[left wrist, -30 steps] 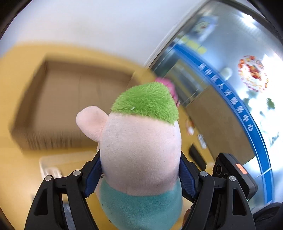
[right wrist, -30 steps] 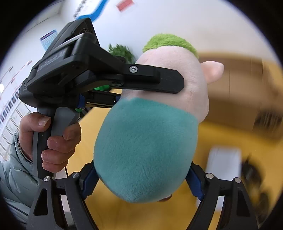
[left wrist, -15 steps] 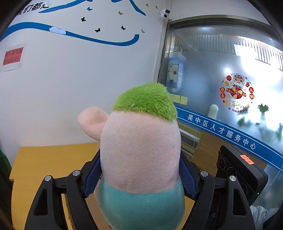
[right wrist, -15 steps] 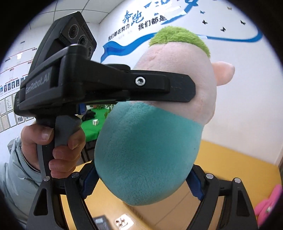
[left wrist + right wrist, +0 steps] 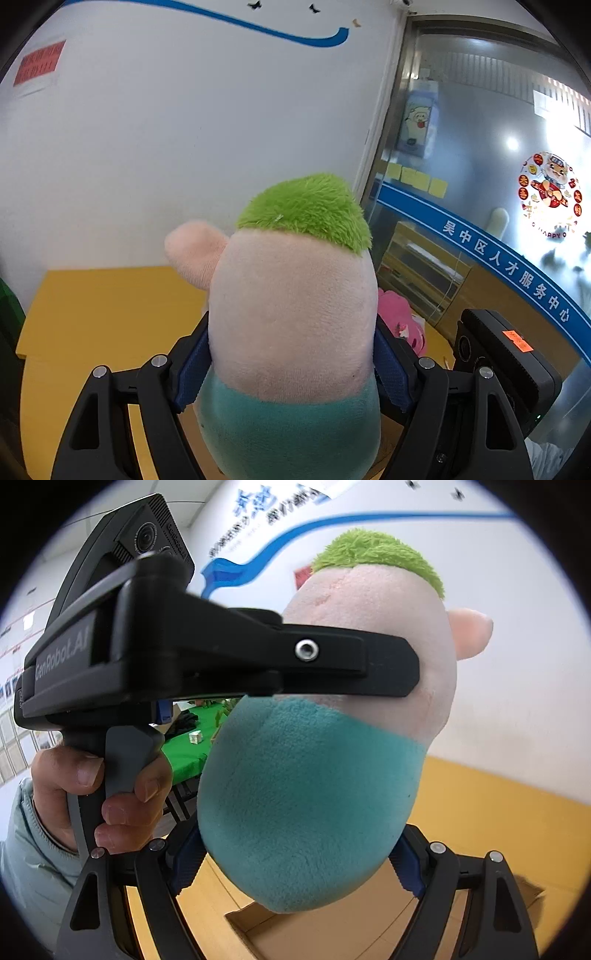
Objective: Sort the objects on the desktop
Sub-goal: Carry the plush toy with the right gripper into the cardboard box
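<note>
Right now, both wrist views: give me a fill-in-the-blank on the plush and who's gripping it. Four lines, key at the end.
1. The plush toy has a tuft of ____ fur on top.
2. The left gripper is clamped on the toy's ____ head.
3. The right gripper is clamped on the toy's ____ lower body.
4. Below the toy, an open ____ box sits on the yellow table.

Missing words: green; pink; teal; cardboard

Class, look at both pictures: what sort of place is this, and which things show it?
Probably an office or service centre: a white wall with blue painted lettering, a frosted glass partition bearing a blue sign band, and a yellow desk.
</note>
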